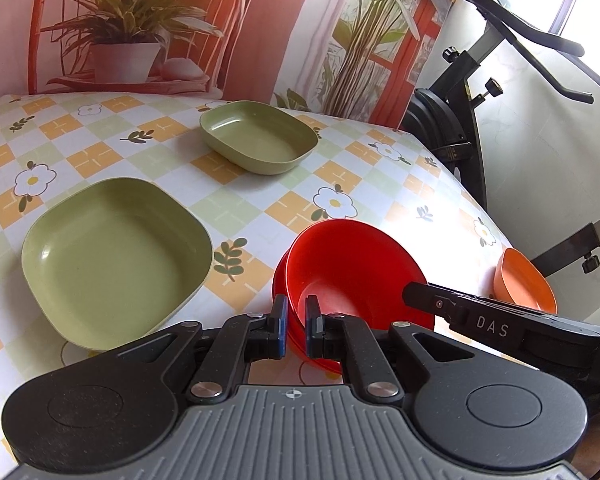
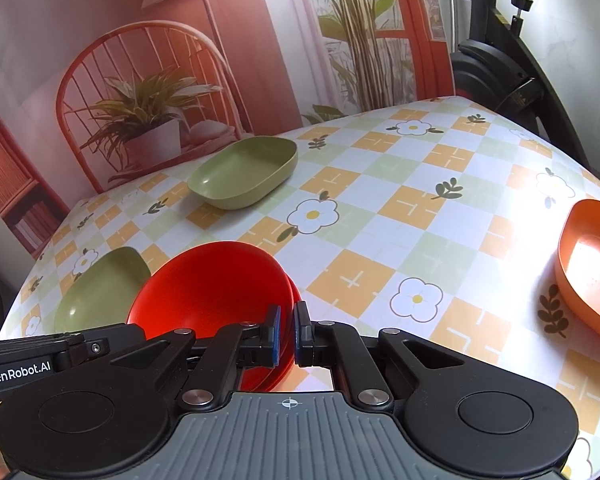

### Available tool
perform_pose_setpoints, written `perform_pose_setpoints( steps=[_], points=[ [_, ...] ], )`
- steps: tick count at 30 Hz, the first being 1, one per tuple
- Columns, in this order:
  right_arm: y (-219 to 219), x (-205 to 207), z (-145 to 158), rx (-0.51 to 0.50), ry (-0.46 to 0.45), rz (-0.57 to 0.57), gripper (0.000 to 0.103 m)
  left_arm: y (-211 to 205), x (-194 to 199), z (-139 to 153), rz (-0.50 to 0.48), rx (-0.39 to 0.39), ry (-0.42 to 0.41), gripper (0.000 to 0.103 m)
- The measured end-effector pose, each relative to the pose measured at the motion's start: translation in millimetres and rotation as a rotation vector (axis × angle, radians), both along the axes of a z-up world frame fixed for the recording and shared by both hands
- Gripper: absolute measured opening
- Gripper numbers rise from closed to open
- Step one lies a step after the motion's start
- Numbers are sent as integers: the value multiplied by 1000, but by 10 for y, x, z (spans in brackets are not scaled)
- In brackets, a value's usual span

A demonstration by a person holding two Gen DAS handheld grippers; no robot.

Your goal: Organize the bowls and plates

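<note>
1. On the near left of the checked flower tablecloth [image 1: 260,184] sits the big green square plate [image 1: 116,256], empty and flat on the cloth.
2. Further back, about mid-table, is the smaller green dish [image 1: 260,136], well apart from everything else.
3. Near centre, the red bowl [image 1: 352,272] is tilted inside what looks like a second red bowl [image 1: 279,280] under it. The left gripper [image 1: 296,326] has its fingers nearly closed, pinching the near rim; the right gripper [image 2: 286,334] pinches the rim's right side the same way.
4. Far right, the orange bowl [image 2: 592,264] sits by the table edge.
5. My worry: thin slick rim, two pinches pulling unevenly, so the bowl could twist free or drag the lower one along.
</note>
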State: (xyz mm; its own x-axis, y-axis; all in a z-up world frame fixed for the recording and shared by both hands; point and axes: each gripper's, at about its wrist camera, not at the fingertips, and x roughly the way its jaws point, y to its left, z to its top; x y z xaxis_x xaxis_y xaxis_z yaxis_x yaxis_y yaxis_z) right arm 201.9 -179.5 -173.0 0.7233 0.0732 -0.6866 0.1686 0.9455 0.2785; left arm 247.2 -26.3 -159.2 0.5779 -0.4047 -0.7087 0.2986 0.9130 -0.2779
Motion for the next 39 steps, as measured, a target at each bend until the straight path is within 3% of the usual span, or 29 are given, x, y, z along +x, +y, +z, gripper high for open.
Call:
perform_pose_setpoints(
  steps=[20,39],
  points=[
    [-38,-18,24,1,-12,-11,9,43,8,11,39,13,8,11],
    [-472,-116,287,5,-155,-101,9,-1,-9,158,56,29,-28,15]
  ],
)
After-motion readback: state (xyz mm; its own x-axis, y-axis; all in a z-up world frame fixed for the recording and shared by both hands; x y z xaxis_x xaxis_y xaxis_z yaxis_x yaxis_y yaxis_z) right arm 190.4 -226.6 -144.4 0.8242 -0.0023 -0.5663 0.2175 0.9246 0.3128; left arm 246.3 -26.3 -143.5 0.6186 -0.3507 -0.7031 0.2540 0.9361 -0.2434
